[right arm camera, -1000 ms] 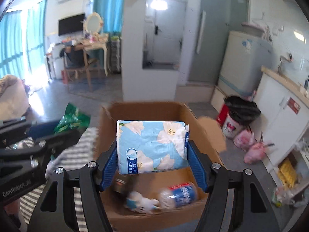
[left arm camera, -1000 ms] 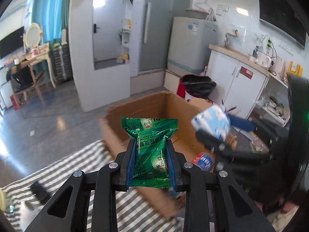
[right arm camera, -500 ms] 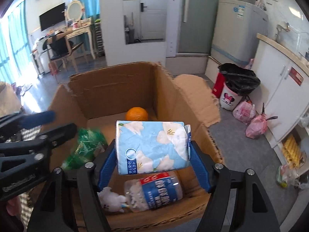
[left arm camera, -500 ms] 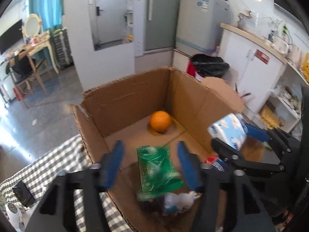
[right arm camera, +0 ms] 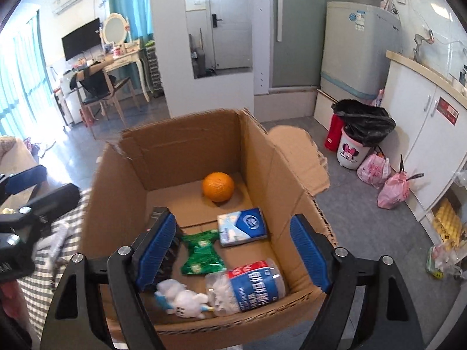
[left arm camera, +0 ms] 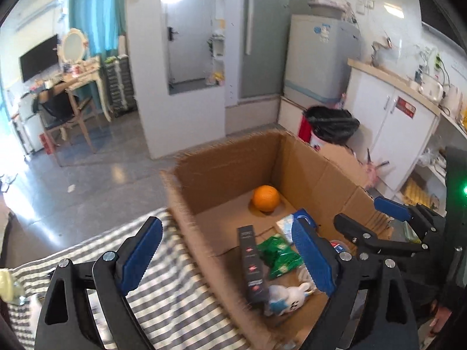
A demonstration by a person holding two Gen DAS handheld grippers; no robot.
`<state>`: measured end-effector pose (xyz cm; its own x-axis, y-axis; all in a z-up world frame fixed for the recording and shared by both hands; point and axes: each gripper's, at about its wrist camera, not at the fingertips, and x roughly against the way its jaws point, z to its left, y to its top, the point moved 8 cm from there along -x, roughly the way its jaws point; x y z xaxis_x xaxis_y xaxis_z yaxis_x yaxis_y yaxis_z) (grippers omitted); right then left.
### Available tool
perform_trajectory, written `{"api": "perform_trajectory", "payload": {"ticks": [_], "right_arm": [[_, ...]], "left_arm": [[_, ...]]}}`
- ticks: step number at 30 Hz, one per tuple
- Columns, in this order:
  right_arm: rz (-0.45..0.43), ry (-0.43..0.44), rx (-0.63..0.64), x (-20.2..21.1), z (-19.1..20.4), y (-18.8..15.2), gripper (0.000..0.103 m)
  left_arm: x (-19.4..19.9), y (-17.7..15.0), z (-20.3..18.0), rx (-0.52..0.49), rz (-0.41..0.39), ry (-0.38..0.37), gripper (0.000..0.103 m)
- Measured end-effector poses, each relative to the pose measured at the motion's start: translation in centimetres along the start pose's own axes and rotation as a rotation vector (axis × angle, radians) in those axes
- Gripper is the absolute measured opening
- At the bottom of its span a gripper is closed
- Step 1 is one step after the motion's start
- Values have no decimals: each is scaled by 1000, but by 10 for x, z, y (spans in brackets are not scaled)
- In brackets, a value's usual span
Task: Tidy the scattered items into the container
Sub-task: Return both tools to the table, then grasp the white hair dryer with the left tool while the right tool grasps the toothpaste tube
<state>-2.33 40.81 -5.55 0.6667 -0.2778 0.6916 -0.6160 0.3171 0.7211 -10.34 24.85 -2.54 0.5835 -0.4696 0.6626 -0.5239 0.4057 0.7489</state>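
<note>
Both jaws wide above box [right arm camera: 262, 145]

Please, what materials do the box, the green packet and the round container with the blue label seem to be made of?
Box: corrugated cardboard, matte brown; the torn edges show fluting.
Green packet: probably thin plastic film, glossy and crinkled, with bright highlights.
Round container: seemingly clear plastic; white contents show through the wall above a printed blue and red label.

tissue pack [left arm camera: 287, 223] half hidden by left gripper [left arm camera: 230, 250]; box [left arm camera: 221, 169] rim blurred
</note>
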Motion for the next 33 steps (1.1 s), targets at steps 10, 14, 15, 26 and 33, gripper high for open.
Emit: {"api": "perform_trajectory", "payload": {"ticks": [10,14,15,26,33], "right_arm": [[-104,146,125,61,88,7,81],[-112,202,188,70,138,1,88],[-100,218,204,68,155,-3,88],[84,354,300,19,276,-66,88],[183,308,365,-32,323,-91,88]], "left_arm": [[130,-41,154,122,-106,334,103],[147,-91,216,230,-63,441,103],[145,-103,226,249,-45,450,103],[106,-214,279,338,70,425,103],[93,-236,292,381,99,401,103]]}}
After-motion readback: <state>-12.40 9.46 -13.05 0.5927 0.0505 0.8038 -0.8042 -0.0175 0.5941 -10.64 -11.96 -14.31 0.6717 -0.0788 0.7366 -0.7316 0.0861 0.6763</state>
